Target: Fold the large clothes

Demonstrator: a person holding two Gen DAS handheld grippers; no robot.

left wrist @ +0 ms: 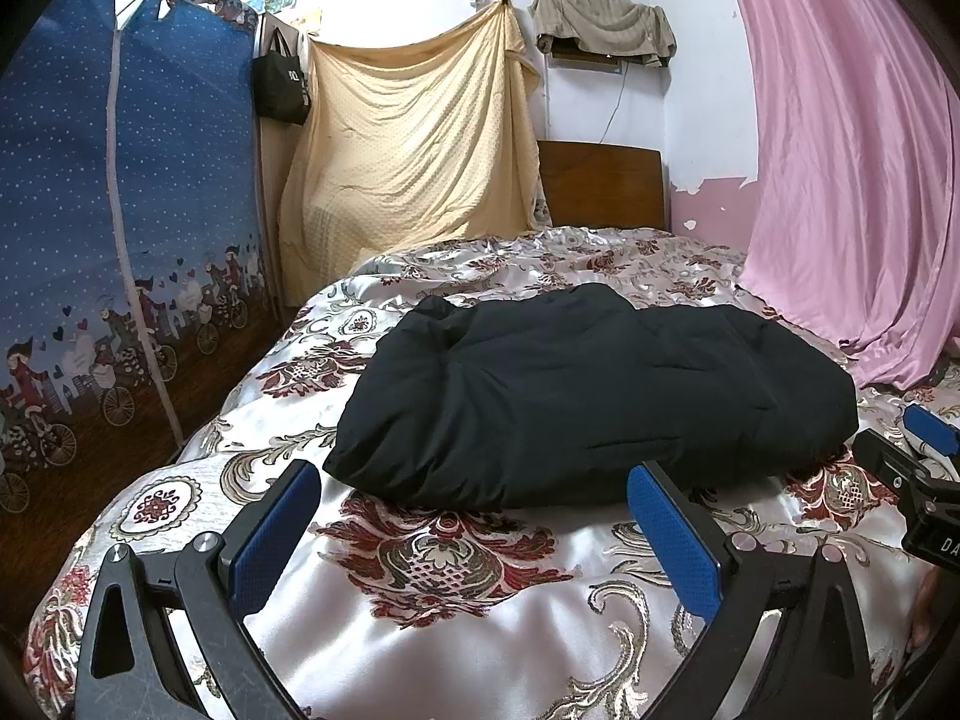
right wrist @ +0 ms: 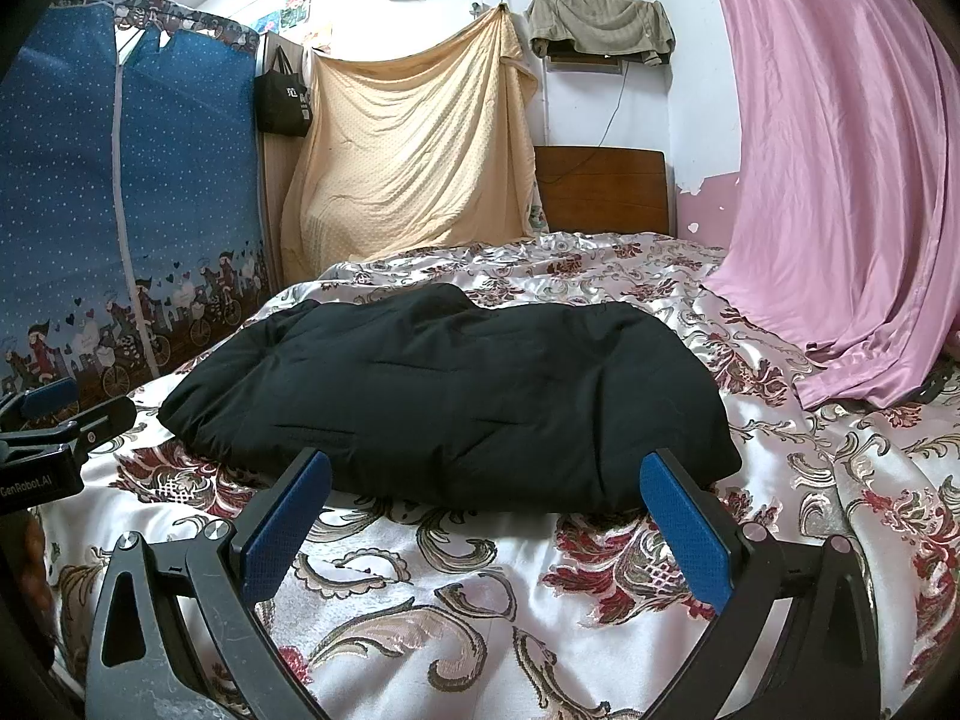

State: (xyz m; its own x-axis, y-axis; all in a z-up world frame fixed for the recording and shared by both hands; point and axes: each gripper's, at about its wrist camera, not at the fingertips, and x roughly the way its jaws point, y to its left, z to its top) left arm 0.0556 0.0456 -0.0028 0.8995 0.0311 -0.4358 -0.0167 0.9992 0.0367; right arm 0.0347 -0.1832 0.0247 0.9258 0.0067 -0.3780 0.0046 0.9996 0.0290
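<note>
matt black padded cloth garment lying on glossy satin floral bedspread
dimpled blue rubbery finger pads sitting in scuffed black plastic frames; pink curtain shining faintly.

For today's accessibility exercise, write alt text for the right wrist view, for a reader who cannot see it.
A black padded garment lies folded in a bundle on a bed with a floral satin bedspread. The open right tongs sit just short of its near edge, holding nothing. The left tongs show at the left edge, and a pink curtain hangs on the right.
</note>
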